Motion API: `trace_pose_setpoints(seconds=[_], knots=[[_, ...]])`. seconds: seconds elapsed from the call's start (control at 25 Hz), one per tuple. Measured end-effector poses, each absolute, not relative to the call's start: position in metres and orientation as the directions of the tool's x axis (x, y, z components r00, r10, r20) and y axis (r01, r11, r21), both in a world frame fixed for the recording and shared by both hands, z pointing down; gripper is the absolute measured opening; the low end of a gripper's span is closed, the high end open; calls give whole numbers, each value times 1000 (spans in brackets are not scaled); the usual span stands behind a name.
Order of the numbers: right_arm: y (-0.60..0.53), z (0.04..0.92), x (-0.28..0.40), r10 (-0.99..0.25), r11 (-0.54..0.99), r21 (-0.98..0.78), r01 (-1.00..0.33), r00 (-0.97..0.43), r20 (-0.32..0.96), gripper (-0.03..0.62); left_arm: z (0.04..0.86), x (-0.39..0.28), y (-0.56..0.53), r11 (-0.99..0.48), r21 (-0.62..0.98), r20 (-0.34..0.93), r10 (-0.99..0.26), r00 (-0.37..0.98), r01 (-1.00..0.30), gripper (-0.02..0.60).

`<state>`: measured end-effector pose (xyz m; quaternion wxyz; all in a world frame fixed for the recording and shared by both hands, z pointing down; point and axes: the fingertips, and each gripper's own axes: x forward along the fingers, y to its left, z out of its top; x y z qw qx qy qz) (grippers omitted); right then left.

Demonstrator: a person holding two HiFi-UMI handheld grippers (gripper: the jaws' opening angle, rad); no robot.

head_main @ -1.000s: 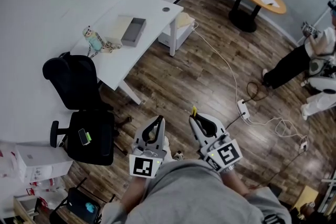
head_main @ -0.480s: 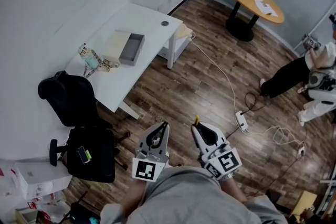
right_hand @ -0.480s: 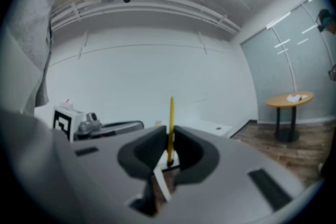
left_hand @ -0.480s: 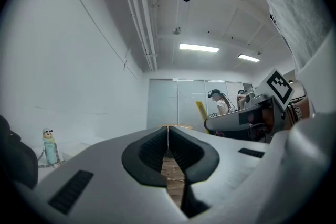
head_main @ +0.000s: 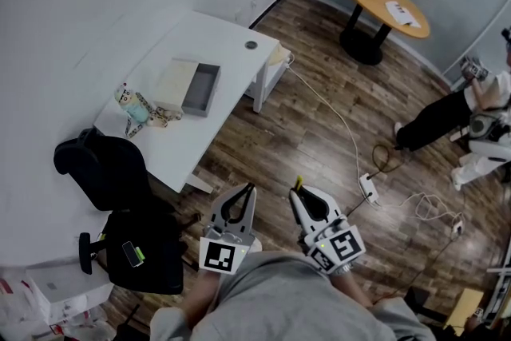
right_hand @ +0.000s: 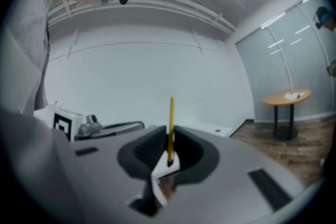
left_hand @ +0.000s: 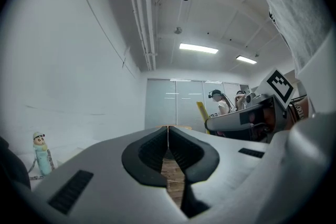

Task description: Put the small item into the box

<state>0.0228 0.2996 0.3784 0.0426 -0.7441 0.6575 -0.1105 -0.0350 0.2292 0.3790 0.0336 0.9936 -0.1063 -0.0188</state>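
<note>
the right gripper is pinching the small item, a thin yellow stick that pokes out past the fingertips; in the right gripper view the right gripper has that stick clamped upright, its long axis running straight to twelve o'clock along the jaws; the left gripper sits just beside it at nine o'clock, and its own view shows the left gripper pressed together with nothing between the jaws; the box, grey and open-topped, lies on the white desk well apart from both, somewhere between ten and eleven o'clock from the grippers in the head view, its long side running roughly one to seven (a pale lid-like slab lies against its nine o'clock side); the left gripper is a shade nearer the box, but the loaded one is the right, so i'd judge the carry has to swing across toward eleven o'clock before any lowering.
</note>
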Motion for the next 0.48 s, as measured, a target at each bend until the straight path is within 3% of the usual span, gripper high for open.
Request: trace_pose_setpoints(seconds=[0.48], knots=[[247, 388, 20, -987, -119, -213, -970, 91, 135, 66, 384, -42, 175, -971, 67, -37, -234, 972, -231, 37]])
